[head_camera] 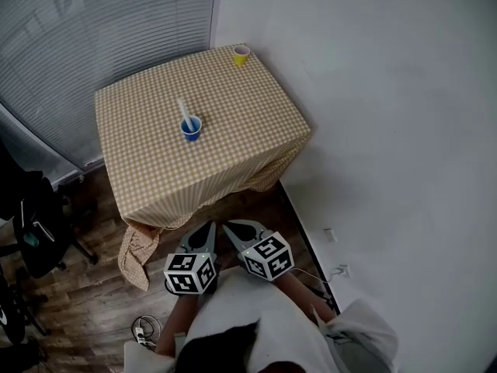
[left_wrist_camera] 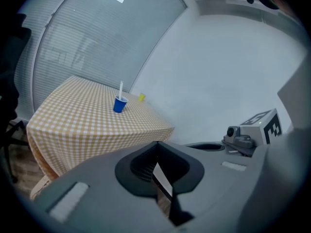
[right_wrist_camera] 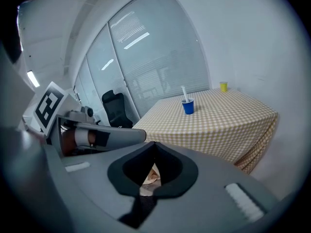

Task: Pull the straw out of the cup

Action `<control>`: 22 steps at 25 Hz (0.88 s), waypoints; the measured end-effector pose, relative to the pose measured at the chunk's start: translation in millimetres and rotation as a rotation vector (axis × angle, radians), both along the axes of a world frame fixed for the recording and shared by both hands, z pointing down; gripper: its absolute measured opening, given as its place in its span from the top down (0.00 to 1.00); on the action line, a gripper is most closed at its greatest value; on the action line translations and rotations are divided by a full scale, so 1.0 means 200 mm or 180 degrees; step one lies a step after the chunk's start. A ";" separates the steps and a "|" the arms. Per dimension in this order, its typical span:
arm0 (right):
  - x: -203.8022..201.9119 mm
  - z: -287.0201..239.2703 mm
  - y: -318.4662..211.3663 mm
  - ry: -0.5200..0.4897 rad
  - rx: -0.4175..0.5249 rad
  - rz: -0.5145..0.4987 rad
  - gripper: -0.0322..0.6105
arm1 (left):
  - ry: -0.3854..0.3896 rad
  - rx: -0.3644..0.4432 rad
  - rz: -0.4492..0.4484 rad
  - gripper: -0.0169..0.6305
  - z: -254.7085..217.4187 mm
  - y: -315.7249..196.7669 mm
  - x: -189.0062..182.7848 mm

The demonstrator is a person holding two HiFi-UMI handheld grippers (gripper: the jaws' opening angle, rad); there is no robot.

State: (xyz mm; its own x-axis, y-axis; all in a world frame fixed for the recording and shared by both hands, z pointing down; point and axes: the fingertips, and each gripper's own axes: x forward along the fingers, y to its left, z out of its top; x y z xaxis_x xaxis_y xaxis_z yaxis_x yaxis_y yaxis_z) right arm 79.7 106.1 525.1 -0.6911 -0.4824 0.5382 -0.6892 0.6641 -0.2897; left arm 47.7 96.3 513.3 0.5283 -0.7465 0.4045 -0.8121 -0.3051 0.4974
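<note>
- The blue cup [head_camera: 191, 128] stands upright near the middle of the counter [head_camera: 140, 169]. The white straw [head_camera: 182, 109] sits in it, and its upper end rises above the rim at a slight lean.
- A yellow cup [head_camera: 241, 54] stands at the counter's far corner, next to the white wall [head_camera: 388, 130] and well apart from the blue cup.
- You hold your left gripper [head_camera: 208, 227] and right gripper [head_camera: 230, 227] side by side close to your body, short of the counter's near edge. Both are well apart from the cup.
- Both pairs of jaws are closed tip to tip and empty.
- Between your grippers and the blue cup lie a strip of floor [head_camera: 85, 301] and the near half of the counter top.
- A yellow-and-white checked cloth covers the counter and hangs down its sides. One loose corner [head_camera: 138, 249] droops to the floor on your left.
- A black office chair [head_camera: 35, 224] stands left of the counter, near the grey blinds [head_camera: 101, 29].
- The floor is dark wood planking, and a tangle of cable [head_camera: 142, 331] lies on it by your left side.
- A small socket [head_camera: 330, 234] sits low on the white wall to your right.
</note>
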 end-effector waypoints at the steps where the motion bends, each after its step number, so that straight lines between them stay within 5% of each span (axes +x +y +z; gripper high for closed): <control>1: -0.01 0.01 -0.02 0.0043 0.0003 0.0033 0.94 | 0.0023 -0.0013 0.0010 0.95 0.00 -0.03 -0.01; 8: -0.05 0.01 -0.22 0.0142 0.0023 0.0337 0.94 | -0.0068 -0.0046 0.0343 0.95 0.00 -0.21 -0.04; 22: -0.30 -0.04 -0.53 0.0076 0.0144 0.0625 0.94 | -0.0154 -0.0029 0.0531 0.95 0.00 -0.51 -0.34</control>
State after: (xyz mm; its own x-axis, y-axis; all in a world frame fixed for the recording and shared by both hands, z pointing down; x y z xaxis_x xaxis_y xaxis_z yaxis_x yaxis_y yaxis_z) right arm 19.8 0.8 517.5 -0.5687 -0.6307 0.5281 -0.8131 0.5283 -0.2446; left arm -20.2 -6.3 513.0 0.6242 -0.6464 0.4388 -0.7736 -0.4334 0.4622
